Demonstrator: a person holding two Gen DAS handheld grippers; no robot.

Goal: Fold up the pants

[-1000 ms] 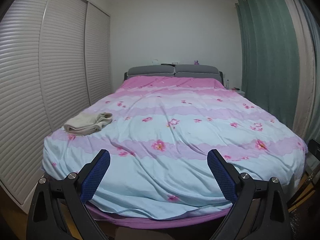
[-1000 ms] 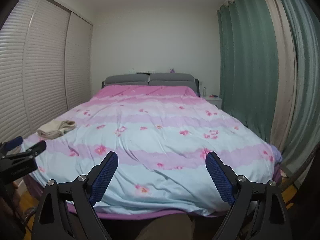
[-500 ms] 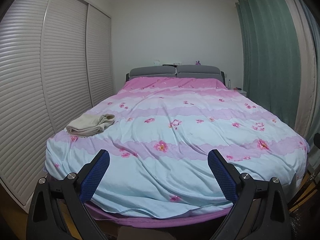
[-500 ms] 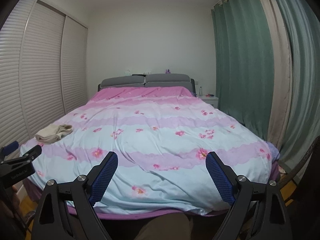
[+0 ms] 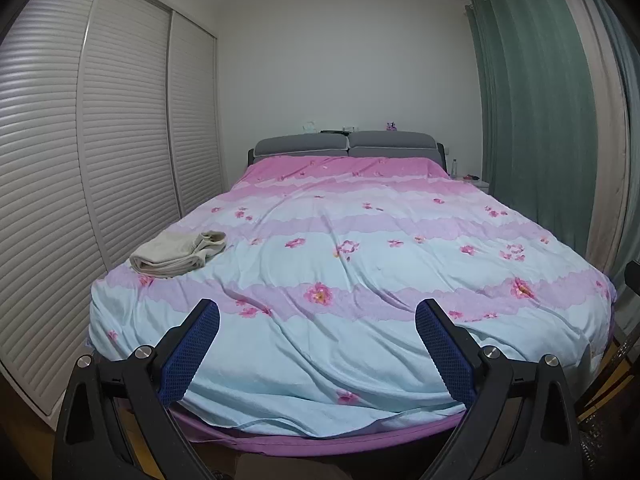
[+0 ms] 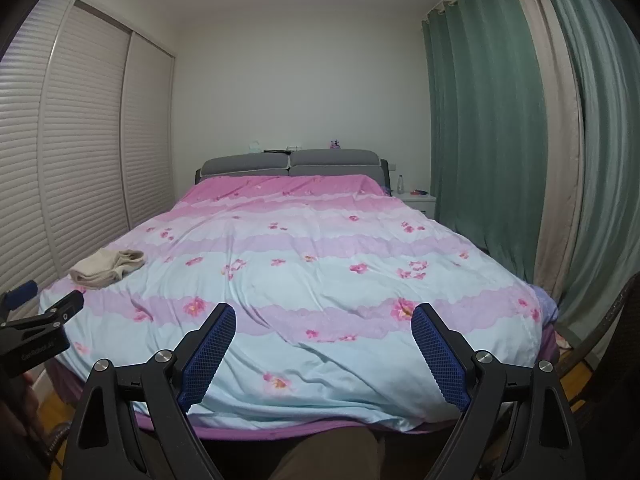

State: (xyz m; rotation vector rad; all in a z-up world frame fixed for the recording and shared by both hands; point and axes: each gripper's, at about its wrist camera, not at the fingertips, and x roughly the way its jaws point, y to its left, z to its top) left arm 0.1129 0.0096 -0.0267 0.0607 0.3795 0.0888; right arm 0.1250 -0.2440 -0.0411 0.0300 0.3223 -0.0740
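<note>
Currently both views look down the length of a bed (image 5: 360, 360) covered by a floral duvet (image 6: 320, 280) in pink, lilac and pale blue bands. Louvred wardrobe doors (image 5: 120, 140) run along the left wall; green curtains (image 6: 480, 140) hang on the right. Grey headboard (image 5: 346, 144) at the far end.

Pants (image 5: 178, 252): beige garment, lying as a loose bundle on the duvet near the left edge of the bed, roughly level with the first lilac band. One end looks rolled or bunched. Whether it is partly folded or just crumpled, cannot tell from here. Also seen in the right wrist view, far left (image 6: 106, 270).

Left gripper (image 5: 318, 348): fingers spread wide, nothing between the blue pads, held in front of the foot of the bed. The pants lie well apart from it.

Right gripper (image 6: 324, 350): likewise spread wide and empty, also at the foot of the bed.

Step in hand, by judgement: approach, no contact with the garment yet; folding not begun.

Next move calls for: bringing both grippers over to the left side, pinching the fabric at two separated points (likely waistband or hems), and drawing it flat on open duvet. Soft duvet underneath, so risk of pinching bedding along with the cloth.
</note>
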